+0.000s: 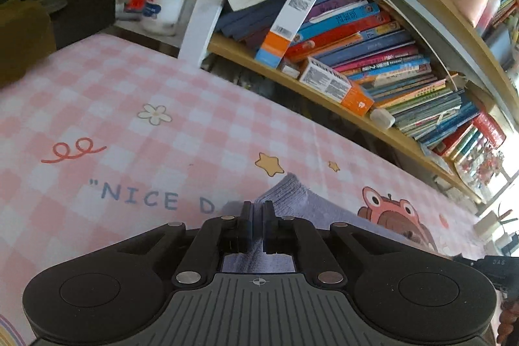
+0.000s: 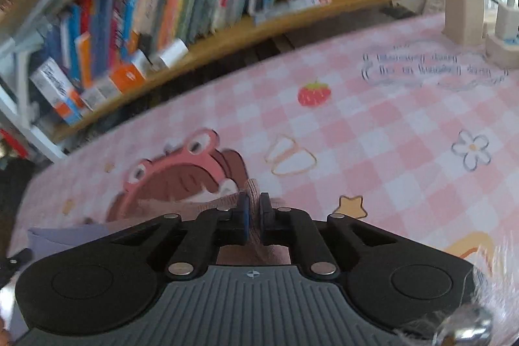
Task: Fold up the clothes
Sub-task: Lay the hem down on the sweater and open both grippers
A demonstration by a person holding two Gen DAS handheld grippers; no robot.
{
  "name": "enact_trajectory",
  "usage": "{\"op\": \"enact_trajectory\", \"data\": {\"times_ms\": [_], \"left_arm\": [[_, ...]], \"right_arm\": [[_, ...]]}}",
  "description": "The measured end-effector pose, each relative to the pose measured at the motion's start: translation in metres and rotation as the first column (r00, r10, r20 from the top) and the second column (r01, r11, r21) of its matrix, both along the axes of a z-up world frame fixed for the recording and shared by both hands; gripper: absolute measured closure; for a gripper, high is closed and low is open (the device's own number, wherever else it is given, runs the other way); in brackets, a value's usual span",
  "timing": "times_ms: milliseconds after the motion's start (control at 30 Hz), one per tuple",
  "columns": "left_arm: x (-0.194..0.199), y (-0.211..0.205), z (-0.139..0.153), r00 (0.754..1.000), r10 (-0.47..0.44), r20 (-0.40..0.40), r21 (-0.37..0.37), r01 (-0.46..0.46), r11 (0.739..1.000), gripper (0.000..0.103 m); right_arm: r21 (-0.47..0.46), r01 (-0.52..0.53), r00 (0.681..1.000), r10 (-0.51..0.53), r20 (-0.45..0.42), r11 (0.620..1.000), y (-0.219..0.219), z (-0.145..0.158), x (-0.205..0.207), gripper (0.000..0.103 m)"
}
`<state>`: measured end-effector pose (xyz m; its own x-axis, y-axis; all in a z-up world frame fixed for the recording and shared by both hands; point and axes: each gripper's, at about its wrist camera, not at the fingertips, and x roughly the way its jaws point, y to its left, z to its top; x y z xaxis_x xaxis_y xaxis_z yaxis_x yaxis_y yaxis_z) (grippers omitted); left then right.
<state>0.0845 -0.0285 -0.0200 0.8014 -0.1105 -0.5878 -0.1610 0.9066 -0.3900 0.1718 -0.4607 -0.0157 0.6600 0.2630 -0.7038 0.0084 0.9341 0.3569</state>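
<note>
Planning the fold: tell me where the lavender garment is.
In the left wrist view, the lavender garment lies low centre on the pink checked cloth, pinched by the left gripper.

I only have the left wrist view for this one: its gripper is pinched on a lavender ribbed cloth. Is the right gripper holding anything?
Observer: Yes. The right gripper is shut on a strip of pinkish-brown ribbed fabric.
Operator: Is that part of my lavender piece?
Observer: I cannot tell whether they join. A lavender cloth lies flat to the left of that gripper on the tablecloth.
Operator: Anything standing ahead of it?
Observer: Nothing close. A beige holder stands at the far right end of the table.
</note>
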Motion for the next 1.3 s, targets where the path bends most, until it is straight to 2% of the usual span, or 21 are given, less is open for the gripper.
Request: {"op": "enact_trajectory", "data": {"times_ms": [133, 267, 367, 400, 433, 467, 500, 700, 833, 1000, 1067, 1300], "left_arm": [[0.006, 0.000, -0.012, 0.999, -0.005, -0.054, 0.033, 0.006, 0.999, 0.097], [0.007, 0.000, -0.014, 0.999, -0.007, -0.043, 0.045, 0.009, 0.999, 0.090], [0.005, 0.002, -0.011, 0.999, -0.016, -0.050, 0.038, 0.018, 0.999, 0.087], [0.004, 0.003, -0.009, 0.998, -0.019, -0.053, 0.033, 0.021, 0.999, 0.085], [0.002, 0.005, -0.008, 0.999, -0.016, -0.052, 0.038, 0.018, 0.999, 0.080], [-0.001, 0.006, -0.006, 0.999, -0.013, -0.051, 0.043, 0.015, 0.999, 0.070], [-0.005, 0.008, -0.003, 0.999, 0.004, -0.047, 0.054, -0.001, 0.999, 0.067], [-0.028, 0.025, 0.011, 0.998, 0.059, -0.011, 0.041, -0.059, 0.997, 0.063], [-0.051, 0.024, 0.020, 0.997, 0.075, 0.013, 0.043, -0.075, 0.996, 0.051], [-0.077, 0.010, 0.024, 0.997, 0.079, 0.017, 0.065, -0.079, 0.995, 0.043], [-0.087, 0.002, 0.027, 0.996, 0.085, 0.015, 0.079, -0.086, 0.993, 0.037], [-0.122, -0.028, 0.033, 0.992, 0.124, 0.029, 0.093, -0.126, 0.988, 0.034]], "right_arm": [[-0.016, -0.027, 1.000, 0.027, 0.015, 1.000, 0.002, -0.003, 0.004, 0.098], [-0.004, -0.012, 1.000, 0.012, 0.008, 1.000, -0.002, -0.001, 0.003, 0.097], [-0.072, 0.061, 0.998, -0.060, 0.017, 0.996, 0.000, 0.006, -0.005, 0.069], [-0.087, 0.070, 0.997, -0.068, 0.023, 0.994, -0.001, 0.008, -0.008, 0.068], [-0.099, 0.075, 0.997, -0.072, 0.030, 0.992, -0.002, 0.011, -0.012, 0.068], [-0.108, 0.076, 0.997, -0.073, 0.036, 0.991, -0.003, 0.013, -0.016, 0.068], [-0.118, 0.077, 0.996, -0.072, 0.043, 0.990, -0.004, 0.016, -0.020, 0.068], [-0.131, 0.099, 0.993, -0.091, 0.070, 0.986, -0.014, 0.033, -0.050, 0.068], [-0.140, 0.066, 0.995, -0.054, 0.088, 0.988, -0.011, 0.045, -0.073, 0.061], [-0.173, 0.016, 0.995, 0.000, 0.096, 0.985, 0.000, 0.052, -0.100, 0.040], [-0.183, -0.013, 0.995, 0.031, 0.096, 0.983, 0.005, 0.053, -0.111, 0.038], [-0.187, -0.107, 0.990, 0.122, 0.073, 0.977, 0.002, 0.051, -0.140, 0.029]]}}
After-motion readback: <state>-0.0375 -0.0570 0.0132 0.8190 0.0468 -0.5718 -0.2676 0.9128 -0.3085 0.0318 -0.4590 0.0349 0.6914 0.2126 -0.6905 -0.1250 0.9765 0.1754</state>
